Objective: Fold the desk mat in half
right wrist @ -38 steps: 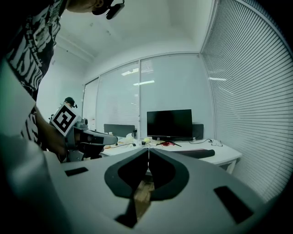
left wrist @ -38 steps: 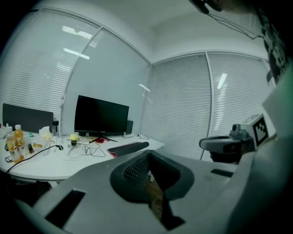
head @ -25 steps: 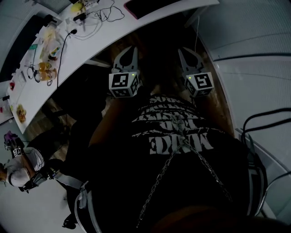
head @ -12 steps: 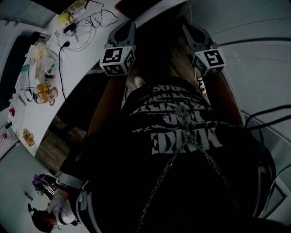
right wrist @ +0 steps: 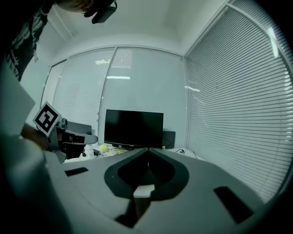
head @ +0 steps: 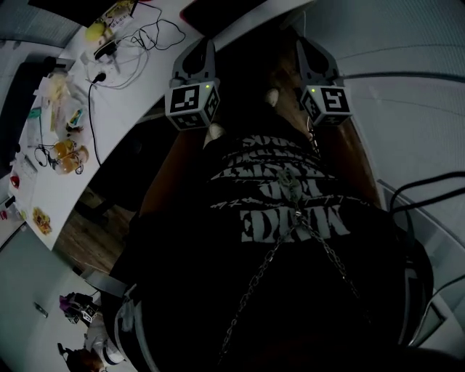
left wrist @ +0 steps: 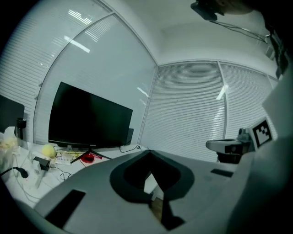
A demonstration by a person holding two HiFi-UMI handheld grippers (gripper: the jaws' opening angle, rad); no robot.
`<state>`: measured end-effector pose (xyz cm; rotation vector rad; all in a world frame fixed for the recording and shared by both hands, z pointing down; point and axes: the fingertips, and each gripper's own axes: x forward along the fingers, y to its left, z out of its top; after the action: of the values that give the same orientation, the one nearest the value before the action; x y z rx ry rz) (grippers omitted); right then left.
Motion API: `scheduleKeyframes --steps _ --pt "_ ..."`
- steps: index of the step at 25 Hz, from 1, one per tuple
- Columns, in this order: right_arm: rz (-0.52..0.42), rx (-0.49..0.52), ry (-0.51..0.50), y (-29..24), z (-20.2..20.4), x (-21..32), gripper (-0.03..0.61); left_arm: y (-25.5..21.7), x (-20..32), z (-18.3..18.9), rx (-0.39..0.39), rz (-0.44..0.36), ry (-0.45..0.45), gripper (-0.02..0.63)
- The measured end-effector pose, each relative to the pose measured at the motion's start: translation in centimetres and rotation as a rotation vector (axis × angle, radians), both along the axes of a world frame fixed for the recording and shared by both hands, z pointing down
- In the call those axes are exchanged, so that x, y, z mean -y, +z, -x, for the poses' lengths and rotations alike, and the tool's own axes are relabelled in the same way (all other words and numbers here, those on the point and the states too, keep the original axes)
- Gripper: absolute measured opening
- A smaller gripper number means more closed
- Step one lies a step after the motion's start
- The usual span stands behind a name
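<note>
Change: left hand-held gripper (head: 201, 55) and right hand-held gripper (head: 309, 55), both pressed together and empty, advance toward the white counter (head: 138, 80) | Task: dark red-edged desk mat (head: 212, 9) not yet grasped, so folding has not begun

Long white desk (head: 127, 98), dark monitor (left wrist: 87, 119), slatted window blinds (left wrist: 192, 105), wooden floor (head: 83, 236) underneath

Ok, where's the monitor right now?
In the right gripper view the monitor stands centre frame on the white desk, beyond the right claw, a yellow ball by its lower left corner.
</note>
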<state>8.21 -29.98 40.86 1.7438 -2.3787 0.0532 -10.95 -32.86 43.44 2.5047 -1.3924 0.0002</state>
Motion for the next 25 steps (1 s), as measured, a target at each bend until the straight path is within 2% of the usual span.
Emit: scheduleKeyframes --steps 6,12,19,25 --pt "0.027 0.015 -0.093 1.2 -1.9 5.7 0.0 2.1 3.9 -1.1 0.012 0.064 -0.067 0.005" --pt "0.018 0.029 -0.205 1.9 -3.9 11.2 -0.002 2.3 7.5 -4.7 0.028 0.052 -0.145 0.005" --pt "0.05 0.05 -0.29 3.0 -7.1 14.0 0.0 2.6 10.3 -9.7 0.044 0.056 -0.191 0.005" --pt "0.052 0.085 -0.394 3.1 -9.2 14.5 0.0 2.3 11.3 -14.5 0.094 0.057 -0.192 0.005"
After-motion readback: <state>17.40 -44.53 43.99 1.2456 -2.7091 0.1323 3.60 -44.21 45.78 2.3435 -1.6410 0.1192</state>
